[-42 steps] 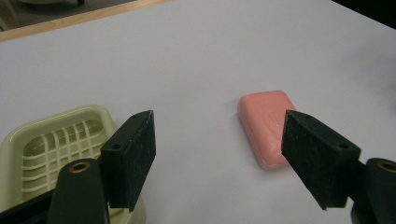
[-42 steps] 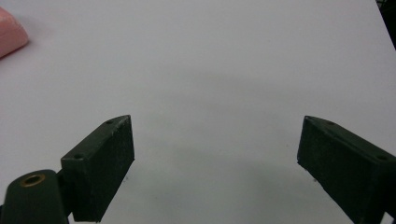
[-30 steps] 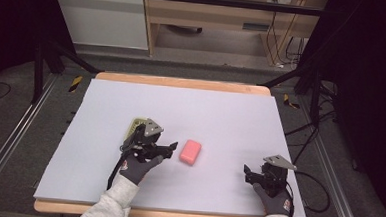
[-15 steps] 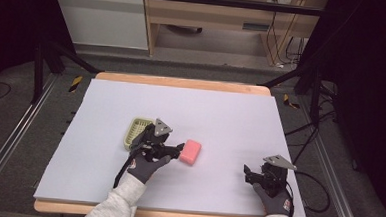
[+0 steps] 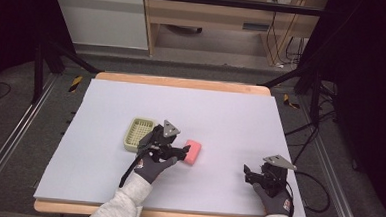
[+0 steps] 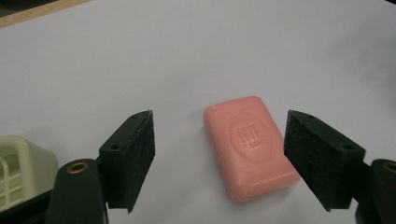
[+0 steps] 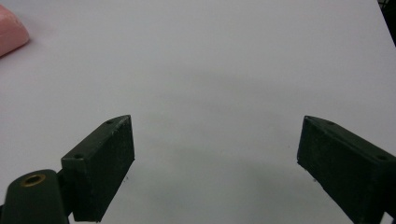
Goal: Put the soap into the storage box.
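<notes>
Left gripper (image 6: 219,163) jaws spread wide astride your pink rectangular soap bar (image 6: 250,147), touching nothing. Close off-centre and that slick bar could squirt toward the pale-green slatted plastic soap dish (image 5: 138,133) beside it.

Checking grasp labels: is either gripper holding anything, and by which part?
Nothing held. Left gripper is open around the soap, not touching; right gripper is open over bare table.

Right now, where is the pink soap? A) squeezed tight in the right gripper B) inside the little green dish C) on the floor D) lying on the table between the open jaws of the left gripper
D: in the left gripper view the pink soap lies flat on the table, with the left gripper open, one jaw on each side and neither touching it.
</notes>
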A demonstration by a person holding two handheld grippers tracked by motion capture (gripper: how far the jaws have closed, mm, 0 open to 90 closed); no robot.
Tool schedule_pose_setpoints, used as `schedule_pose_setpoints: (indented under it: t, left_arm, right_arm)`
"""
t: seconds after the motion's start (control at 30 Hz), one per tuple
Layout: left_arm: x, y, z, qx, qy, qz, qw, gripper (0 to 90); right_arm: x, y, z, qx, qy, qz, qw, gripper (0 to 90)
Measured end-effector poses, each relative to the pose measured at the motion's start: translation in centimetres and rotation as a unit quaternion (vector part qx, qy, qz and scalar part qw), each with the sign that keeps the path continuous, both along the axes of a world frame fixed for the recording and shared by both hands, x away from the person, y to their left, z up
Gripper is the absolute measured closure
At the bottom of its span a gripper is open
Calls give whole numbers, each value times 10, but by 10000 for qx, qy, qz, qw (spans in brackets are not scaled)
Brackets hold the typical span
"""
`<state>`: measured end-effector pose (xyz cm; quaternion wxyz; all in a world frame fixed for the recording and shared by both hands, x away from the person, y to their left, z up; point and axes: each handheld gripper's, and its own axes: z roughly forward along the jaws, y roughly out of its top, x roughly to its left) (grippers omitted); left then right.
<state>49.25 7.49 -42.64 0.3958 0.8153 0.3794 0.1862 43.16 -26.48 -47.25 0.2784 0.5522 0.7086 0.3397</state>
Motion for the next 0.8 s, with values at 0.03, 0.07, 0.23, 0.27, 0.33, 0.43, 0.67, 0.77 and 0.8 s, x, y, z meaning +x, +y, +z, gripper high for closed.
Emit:
schedule_pose_setpoints:
  t: [0.03,0.07,0.23,0.27,0.33,0.43,0.67,0.77,0.8]
  left_arm:
    - [0,-1,-1,-6,9,-3,10000,244]
    - [1,-3,-2,-17,23,-3,10000,244]
    - [1,-10,-5,28,36,-55,10000,243]
    - [1,-12,-6,46,54,-70,10000,242]
    - [2,-14,-7,68,56,-88,9999,242]
    - [2,-16,-8,43,75,-80,9999,241]
    - [4,-21,-12,60,114,-102,9999,241]
    - [5,-23,-13,51,117,-106,9999,241]
    - [5,-25,-14,62,115,-126,9998,241]
  right_arm:
    - [0,0,0,-1,1,0,10000,113]
    - [0,0,0,-5,3,6,10000,113]
    - [0,0,0,10,-2,1,10000,113]
    - [0,0,0,-3,-5,8,10000,113]
    - [0,0,0,-3,-4,14,10000,114]
    - [0,0,0,-1,-10,13,10000,114]
    - [0,0,0,-2,-9,21,10000,117]
    - [0,0,0,-17,-10,30,10000,117]
    - [0,0,0,-5,-11,27,10000,117]
